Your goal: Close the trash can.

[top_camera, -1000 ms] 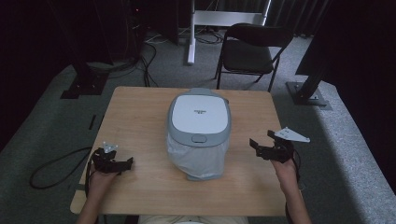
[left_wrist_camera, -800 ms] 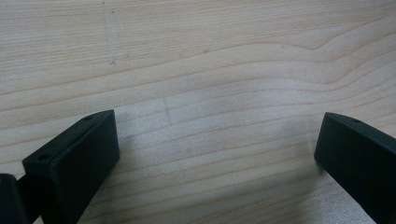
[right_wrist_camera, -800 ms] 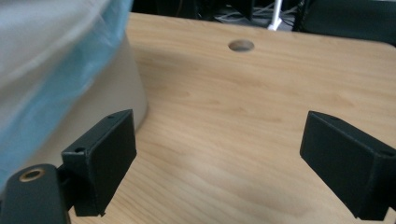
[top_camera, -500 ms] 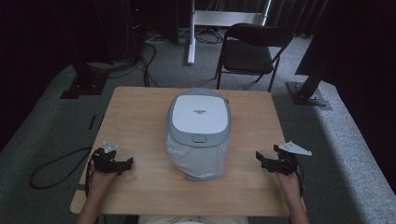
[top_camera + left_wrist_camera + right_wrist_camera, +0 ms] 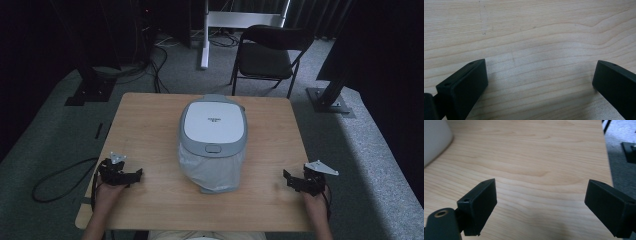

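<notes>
Counter [image 5: 150,125] of pale wood, square, seen from above. Grey-and-white lidded bin [image 5: 212,127] at centre, lying with its lid face up, small dark lettering on the white panel, latch button at the 6 o'clock edge of the lid. Translucent white bag liner [image 5: 212,172] spilling out below the bin toward 6 o'clock, resting flat on the wood.

Left tool [image 5: 135,175] at 8 o'clock of the bin, well apart from it, held low over the counter near the front left corner. Jaws spread wide, nothing between them; bare wood grain [image 5: 536,50] in the gap.

Right tool [image 5: 290,180] at 4 o'clock of the bin, well apart from it, near the front right corner, grey three-cornered plate on top. Jaws spread wide, empty. Pale curved side of the bin [image 5: 435,137] at 10 o'clock in the right gripper view, counter edge and grey carpet [image 5: 621,135] at 2 o'clock.

Black folding chair [image 5: 267,55] on the floor beyond the counter at 1 o'clock. Black cable [image 5: 60,175] looped on the carpet at 8 o'clock.
</notes>
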Tool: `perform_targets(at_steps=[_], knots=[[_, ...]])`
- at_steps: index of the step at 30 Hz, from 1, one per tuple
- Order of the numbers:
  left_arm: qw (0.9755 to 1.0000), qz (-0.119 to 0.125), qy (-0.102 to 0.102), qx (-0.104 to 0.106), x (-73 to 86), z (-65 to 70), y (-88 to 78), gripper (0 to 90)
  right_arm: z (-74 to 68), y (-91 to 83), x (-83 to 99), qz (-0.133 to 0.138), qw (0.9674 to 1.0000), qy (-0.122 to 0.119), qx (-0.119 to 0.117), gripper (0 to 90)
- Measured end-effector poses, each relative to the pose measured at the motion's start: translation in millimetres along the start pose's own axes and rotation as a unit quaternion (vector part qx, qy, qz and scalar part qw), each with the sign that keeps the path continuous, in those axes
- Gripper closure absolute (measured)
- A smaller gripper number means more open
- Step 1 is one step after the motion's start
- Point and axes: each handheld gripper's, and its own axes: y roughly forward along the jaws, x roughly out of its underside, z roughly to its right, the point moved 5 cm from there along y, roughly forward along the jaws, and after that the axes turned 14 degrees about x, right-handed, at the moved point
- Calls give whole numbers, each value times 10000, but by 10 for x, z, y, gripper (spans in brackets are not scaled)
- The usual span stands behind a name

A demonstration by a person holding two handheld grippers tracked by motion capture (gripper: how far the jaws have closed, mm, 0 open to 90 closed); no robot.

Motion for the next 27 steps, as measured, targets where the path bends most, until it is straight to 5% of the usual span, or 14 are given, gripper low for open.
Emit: perform_targets(at_steps=[10,15,23,27], knots=[[10000,1,0,0,0,0,0,0,138,59,142,-286,9978,-51,602,101],[10000,0,0,-1,0,0,0,0,251,73,230,-476,9944,185,920,101],[10000,0,-3,2,0,1,0,0,271,56,314,-636,9924,414,966,101],[10000,0,-2,2,0,1,0,0,197,90,317,-823,9928,377,780,117]])
